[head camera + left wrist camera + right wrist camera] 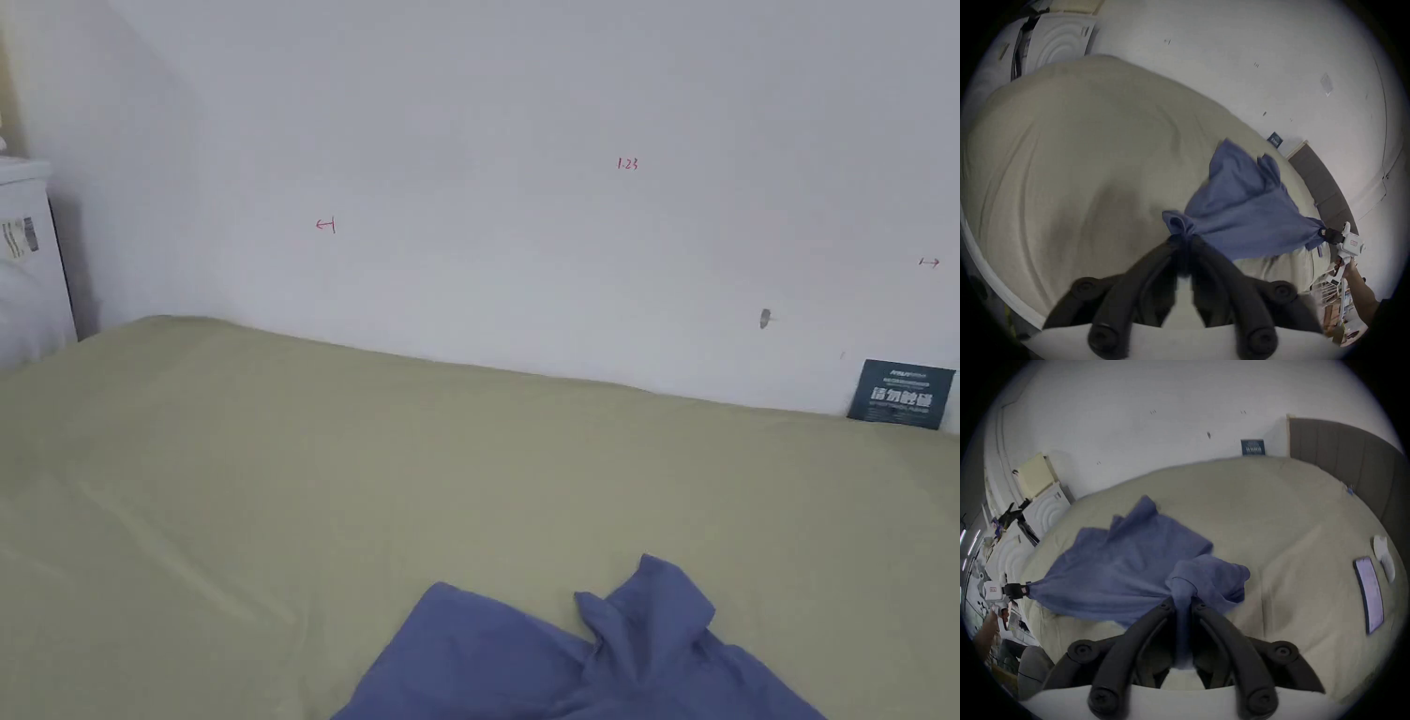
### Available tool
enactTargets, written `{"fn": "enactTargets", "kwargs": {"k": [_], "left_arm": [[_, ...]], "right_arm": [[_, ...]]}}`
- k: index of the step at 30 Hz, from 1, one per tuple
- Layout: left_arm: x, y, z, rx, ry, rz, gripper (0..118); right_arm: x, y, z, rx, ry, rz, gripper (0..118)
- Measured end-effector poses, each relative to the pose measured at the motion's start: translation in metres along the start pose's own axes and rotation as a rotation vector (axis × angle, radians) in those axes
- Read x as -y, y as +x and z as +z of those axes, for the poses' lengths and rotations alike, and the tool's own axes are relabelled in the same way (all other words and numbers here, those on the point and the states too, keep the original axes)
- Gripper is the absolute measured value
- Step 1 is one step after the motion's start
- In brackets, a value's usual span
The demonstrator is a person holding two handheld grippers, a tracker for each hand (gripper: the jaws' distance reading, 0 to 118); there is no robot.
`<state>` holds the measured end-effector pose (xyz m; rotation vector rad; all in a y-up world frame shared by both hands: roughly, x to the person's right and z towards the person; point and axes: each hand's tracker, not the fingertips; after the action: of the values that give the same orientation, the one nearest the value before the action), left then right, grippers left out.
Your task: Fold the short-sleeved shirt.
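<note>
1. Left gripper (1182, 240): jaws clenched on a bunched corner of the blue short-sleeved shirt (1240, 207); cloth pinched between both tips, a small knot of fabric bulging just beyond them.
2. Right gripper (1182, 600): jaws likewise clamped on a gathered fold of the shirt (1125, 572); a strip of blue cloth running back between the jaws toward the camera.
3. Shirt stretched between the two grippers, near edge pulled taut and lifted off the bed (281, 469); far part draped down onto the sheet, rumpled, with a loose flap sticking up.
4. Head view: only the far portion of the shirt (581, 656) seen at the near edge of the bed, right of centre.
5. Bed covered in a pale olive sheet, lightly creased.
6. Right side of the bed: flat phone (1369, 593) lying screen up, with a small white object (1383, 554) just beyond it; both well apart from the shirt.
7. Far right: dark card (902, 394) leaning against the white wall (516, 141) where the bed meets it.
8. Far left: white cabinet (28, 272) beside the bed.
</note>
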<state>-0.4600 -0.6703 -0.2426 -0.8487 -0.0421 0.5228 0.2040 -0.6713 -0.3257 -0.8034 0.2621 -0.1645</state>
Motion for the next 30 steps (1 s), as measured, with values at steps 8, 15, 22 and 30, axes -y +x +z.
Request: {"fn": "enactTargets", "kwargs": {"k": [8, 15, 22, 30], "left_arm": [[0.029, 0.053, 0.076, -0.059, 0.344, -0.219, 106], [0.054, 0.173, 0.107, -0.297, 0.636, -0.365, 104], [0.105, 0.199, 0.091, -0.402, 0.646, -0.478, 0], [0.056, 0.147, 0.069, -0.389, 0.393, -0.327, 1]], "right_arm": [[-0.009, -0.032, 0.069, 0.074, 0.232, 0.015, 100], [0.016, -0.129, 0.131, 0.187, 0.514, 0.114, 73], [0.065, -0.161, 0.123, 0.234, 0.501, 0.182, 0], [0.069, -0.157, 0.110, 0.206, 0.430, 0.140, 0]]}}
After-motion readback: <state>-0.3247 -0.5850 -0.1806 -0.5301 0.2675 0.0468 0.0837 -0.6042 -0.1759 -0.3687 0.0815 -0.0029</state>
